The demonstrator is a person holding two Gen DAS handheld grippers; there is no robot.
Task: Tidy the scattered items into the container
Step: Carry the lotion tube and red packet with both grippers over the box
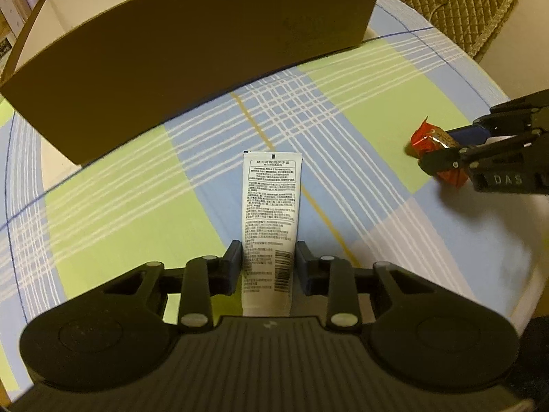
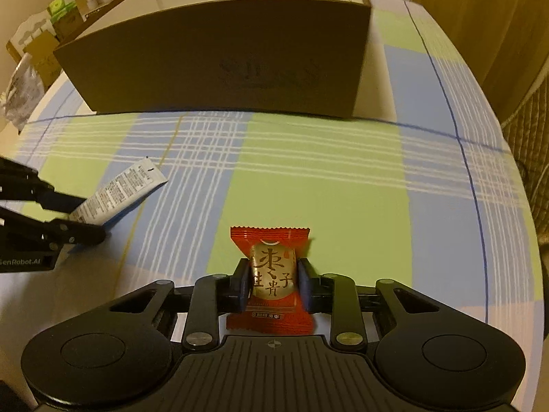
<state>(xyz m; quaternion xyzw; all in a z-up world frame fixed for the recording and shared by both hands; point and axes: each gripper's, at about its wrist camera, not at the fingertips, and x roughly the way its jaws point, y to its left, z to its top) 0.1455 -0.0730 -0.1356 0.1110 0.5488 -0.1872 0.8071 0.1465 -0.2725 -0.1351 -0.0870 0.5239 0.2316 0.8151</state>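
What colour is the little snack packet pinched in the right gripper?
The snack packet is red with a gold centre panel bearing dark characters; it shows best in the right wrist view.

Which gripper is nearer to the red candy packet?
The right gripper: its fingers close on the red candy packet. The left gripper holds the white tube, off to the packet's left.

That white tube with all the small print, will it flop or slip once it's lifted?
The white tube probably stays fairly stiff: it juts straight out beyond the left gripper without drooping. Its smooth surface may be somewhat slippery, though the fingers press both sides. The flat crimped end suggests it will not roll.
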